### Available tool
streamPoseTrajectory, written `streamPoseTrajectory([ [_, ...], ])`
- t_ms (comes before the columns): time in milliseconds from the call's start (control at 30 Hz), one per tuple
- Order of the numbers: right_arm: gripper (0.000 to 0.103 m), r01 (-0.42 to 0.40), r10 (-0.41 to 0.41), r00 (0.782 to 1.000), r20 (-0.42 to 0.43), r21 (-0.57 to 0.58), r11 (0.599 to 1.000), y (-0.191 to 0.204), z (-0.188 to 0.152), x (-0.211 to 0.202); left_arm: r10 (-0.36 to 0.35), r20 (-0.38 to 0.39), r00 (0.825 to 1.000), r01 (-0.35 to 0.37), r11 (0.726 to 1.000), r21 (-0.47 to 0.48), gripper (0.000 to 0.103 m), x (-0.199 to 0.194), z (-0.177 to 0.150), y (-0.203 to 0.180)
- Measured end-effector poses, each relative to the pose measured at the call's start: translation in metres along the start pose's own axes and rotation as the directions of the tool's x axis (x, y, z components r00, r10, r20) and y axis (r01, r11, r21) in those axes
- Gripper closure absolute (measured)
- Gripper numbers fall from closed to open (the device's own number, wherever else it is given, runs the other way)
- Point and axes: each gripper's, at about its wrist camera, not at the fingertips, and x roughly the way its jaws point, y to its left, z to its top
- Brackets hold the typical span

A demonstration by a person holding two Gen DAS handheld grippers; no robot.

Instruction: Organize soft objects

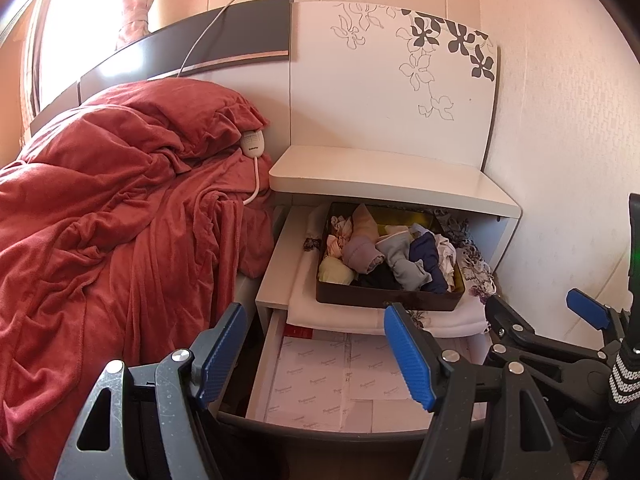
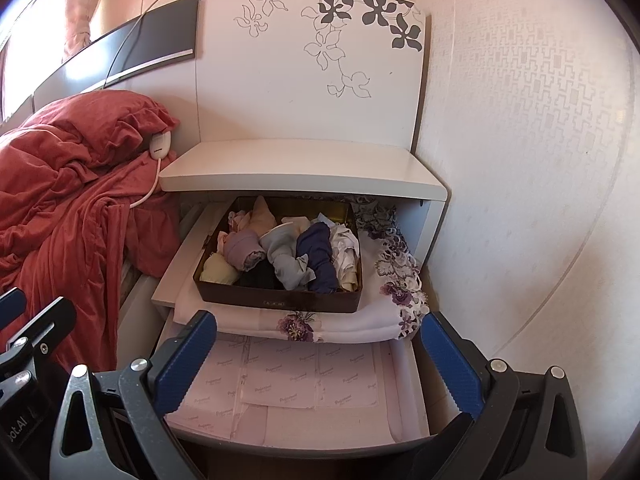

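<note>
Both grippers, left gripper [image 1: 316,354] and right gripper [image 2: 316,364], hover with jaws apart before an open drawer; rolled garments [image 2: 286,248] fill its dark tin [image 2: 280,302]. Best to pinch one roll centrally, lifting straight up

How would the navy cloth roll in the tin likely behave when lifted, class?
The navy roll looks soft and creased, so it will probably sag and unroll. It likely weighs little. Packed against the grey roll, it may drag that neighbour along.

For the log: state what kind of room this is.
Most likely a bedroom: a bed with a rumpled red blanket against a headboard, and beside it a white nightstand whose open upper drawer holds a tin of rolled soft garments.
</note>
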Motion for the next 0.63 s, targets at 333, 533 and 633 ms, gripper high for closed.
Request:
streamPoseTrajectory([
  [333,0.0,-0.004,0.004,1.0,-0.006,-0.006,1.0,-0.0022,-0.0018,0.0019,0.004,0.017,1.0,-0.004,1.0,0.008,0.031,-0.0002,-0.0015,-0.0007],
  [533,0.0,-0.008,0.008,1.0,-0.014,-0.01,1.0,-0.0031,-0.0041,0.0038,-0.006,0.032,0.999,0.005,1.0,0.006,0.031,-0.0024,-0.0016,-0.0003],
  [633,0.0,-0.007,0.007,1.0,-0.014,-0.011,1.0,-0.0028,-0.0042,0.004,-0.008,0.03,1.0,0.008,1.0,0.008,0.031,-0.0016,-0.0011,-0.0007],
])
